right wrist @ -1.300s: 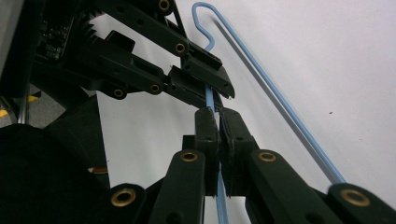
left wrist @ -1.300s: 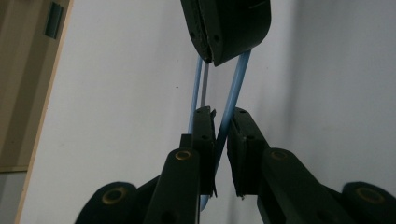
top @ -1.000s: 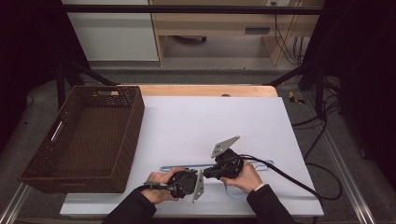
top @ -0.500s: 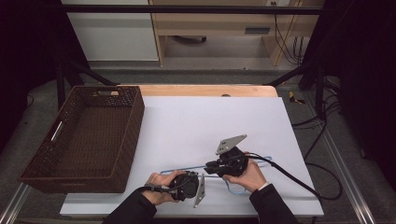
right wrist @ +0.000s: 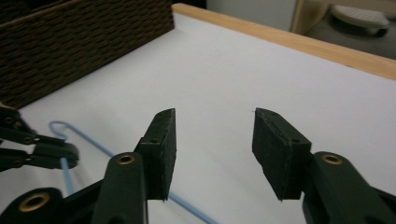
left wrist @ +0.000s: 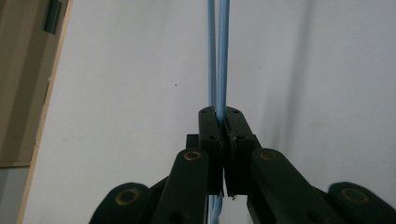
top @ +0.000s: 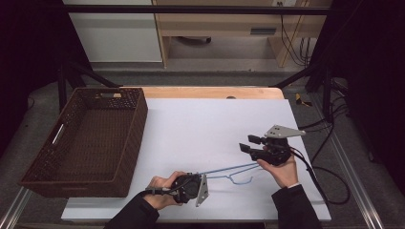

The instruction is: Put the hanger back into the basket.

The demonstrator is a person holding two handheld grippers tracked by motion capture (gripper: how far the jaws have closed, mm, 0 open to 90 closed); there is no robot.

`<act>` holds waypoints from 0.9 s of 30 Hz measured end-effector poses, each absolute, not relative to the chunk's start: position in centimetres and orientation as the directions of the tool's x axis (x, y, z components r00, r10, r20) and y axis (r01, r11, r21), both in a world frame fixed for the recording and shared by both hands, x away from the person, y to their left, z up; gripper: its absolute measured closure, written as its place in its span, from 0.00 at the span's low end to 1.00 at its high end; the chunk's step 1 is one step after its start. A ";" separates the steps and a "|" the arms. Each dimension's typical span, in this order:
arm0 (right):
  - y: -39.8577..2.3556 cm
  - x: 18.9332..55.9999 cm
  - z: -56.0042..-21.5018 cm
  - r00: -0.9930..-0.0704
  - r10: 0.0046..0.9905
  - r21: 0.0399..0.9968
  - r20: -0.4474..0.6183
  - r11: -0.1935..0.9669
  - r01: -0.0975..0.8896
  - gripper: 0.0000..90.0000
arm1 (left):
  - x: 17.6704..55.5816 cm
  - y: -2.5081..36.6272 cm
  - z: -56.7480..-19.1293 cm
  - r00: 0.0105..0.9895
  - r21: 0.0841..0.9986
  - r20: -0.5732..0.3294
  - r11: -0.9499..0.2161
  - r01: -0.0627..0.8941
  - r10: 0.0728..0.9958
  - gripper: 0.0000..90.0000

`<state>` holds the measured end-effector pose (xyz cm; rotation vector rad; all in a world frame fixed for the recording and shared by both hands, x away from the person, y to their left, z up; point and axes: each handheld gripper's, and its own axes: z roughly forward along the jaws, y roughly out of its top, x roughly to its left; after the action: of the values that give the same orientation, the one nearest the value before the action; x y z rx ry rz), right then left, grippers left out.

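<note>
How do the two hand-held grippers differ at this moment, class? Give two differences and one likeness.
The left gripper is shut on the blue wire hanger; the right gripper stands open with nothing between its jaws, which have just been opening. The left sits low at the table's near edge; the right is raised, off the hanger. Both have two black jaws.

Thin smooth blue wire hanger (top: 229, 171), matt white table (top: 200, 129) with wooden edge, dark woven wicker basket (top: 33, 179)

White table (top: 210, 124), brown wicker basket (top: 86, 143), blue hanger (top: 229, 171)

hanger (left wrist: 218, 56) cut off top edge — far end unseen
</note>
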<state>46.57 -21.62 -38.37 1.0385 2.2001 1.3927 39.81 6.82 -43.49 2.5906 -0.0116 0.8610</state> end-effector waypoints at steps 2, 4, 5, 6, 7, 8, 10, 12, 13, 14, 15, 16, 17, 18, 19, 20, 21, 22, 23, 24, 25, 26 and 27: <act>-22.1 46.6 -38.4 -0.665 0.741 0.883 0.098 0.244 0.402 0.53 | 39.8 6.9 -43.4 0.814 0.382 0.567 -0.916 -0.125 0.126 0.97; -23.3 46.6 -38.6 -0.632 0.770 0.891 0.086 0.224 0.395 0.44 | 40.0 7.1 -43.1 0.824 0.409 0.545 -0.907 -0.100 0.155 0.97; -23.6 46.6 -38.6 -0.620 0.780 0.893 0.087 0.214 0.395 0.41 | 40.1 7.4 -42.7 0.835 0.431 0.522 -0.899 -0.079 0.177 0.97; -23.6 46.6 -38.6 -0.620 0.780 0.893 0.087 0.214 0.395 0.41 | 40.1 7.4 -42.7 0.835 0.431 0.522 -0.899 -0.079 0.177 0.97; -24.2 46.7 -38.8 -0.601 0.795 0.899 0.079 0.204 0.388 0.34 | 40.2 7.6 -42.3 0.845 0.445 0.498 -0.894 -0.054 0.197 0.97; -24.2 46.7 -38.8 -0.601 0.795 0.899 0.079 0.204 0.388 0.34 | 40.2 7.6 -42.3 0.845 0.445 0.498 -0.894 -0.054 0.197 0.97; -25.1 46.6 -38.8 -0.573 0.816 0.909 0.074 0.181 0.376 0.29 | 40.3 7.9 -42.1 0.851 0.466 0.475 -0.884 -0.029 0.223 0.97; -25.5 46.6 -38.7 -0.564 0.822 0.912 0.072 0.176 0.372 0.28 | 40.5 8.2 -41.7 0.860 0.485 0.446 -0.874 0.001 0.248 0.97; -26.1 46.4 -38.7 -0.552 0.831 0.915 0.077 0.162 0.371 0.27 | 40.7 8.5 -41.4 0.867 0.503 0.417 -0.863 0.030 0.273 0.97; -26.1 46.4 -38.7 -0.552 0.831 0.915 0.077 0.162 0.371 0.27 | 40.7 8.5 -41.4 0.867 0.503 0.417 -0.863 0.030 0.273 0.97; -26.8 46.3 -38.6 -0.539 0.838 0.915 0.082 0.151 0.374 0.26 | 40.9 8.9 -40.9 0.872 0.540 0.373 -0.838 0.074 0.317 0.97; -26.8 46.3 -38.6 -0.539 0.838 0.915 0.082 0.151 0.374 0.26 | 40.9 8.9 -40.9 0.872 0.540 0.373 -0.838 0.074 0.317 0.97; -27.4 46.1 -38.7 -0.534 0.841 0.914 0.086 0.146 0.378 0.25 | 41.0 9.3 -40.5 0.873 0.570 0.343 -0.816 0.098 0.345 0.97; -27.6 46.1 -38.7 -0.530 0.844 0.915 0.088 0.142 0.378 0.25 | 41.1 9.5 -40.3 0.872 0.578 0.331 -0.808 0.115 0.361 0.97; -27.7 46.0 -38.8 -0.527 0.845 0.915 0.095 0.134 0.380 0.24 | 41.2 9.7 -40.1 0.869 0.585 0.325 -0.801 0.124 0.372 0.97; -27.7 46.0 -38.8 -0.527 0.845 0.915 0.095 0.134 0.380 0.24 | 41.2 9.7 -40.1 0.869 0.585 0.325 -0.801 0.124 0.372 0.97; -27.9 45.9 -38.8 -0.528 0.844 0.917 0.093 0.134 0.375 0.22 | 41.3 10.1 -39.6 0.866 0.602 0.302 -0.784 0.151 0.399 0.97; -27.9 45.9 -38.8 -0.528 0.844 0.917 0.093 0.134 0.375 0.22 | 41.3 10.1 -39.6 0.866 0.602 0.302 -0.784 0.151 0.399 0.97; -28.0 45.7 -38.9 -0.526 0.847 0.917 0.081 0.144 0.373 0.21 | 41.4 10.3 -39.4 0.864 0.608 0.297 -0.778 0.156 0.406 0.97; -28.0 45.7 -38.9 -0.526 0.847 0.917 0.081 0.144 0.373 0.21 | 41.5 10.6 -39.3 0.862 0.614 0.282 -0.770 0.174 0.420 0.97; -28.0 45.5 -39.0 -0.522 0.849 0.918 0.076 0.145 0.370 0.18 | 41.6 10.9 -39.1 0.855 0.620 0.274 -0.761 0.193 0.440 0.97; -28.0 45.5 -39.0 -0.522 0.849 0.918 0.076 0.145 0.370 0.18 | 41.6 10.9 -39.1 0.855 0.620 0.274 -0.761 0.193 0.440 0.97; -28.1 45.2 -39.1 -0.515 0.855 0.916 0.070 0.149 0.372 0.15 | 41.7 11.0 -39.0 0.850 0.627 0.262 -0.750 0.211 0.458 0.97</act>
<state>45.24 -28.08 -39.15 1.1669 1.9584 1.3449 41.71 11.05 -38.99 2.4199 0.4854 0.5415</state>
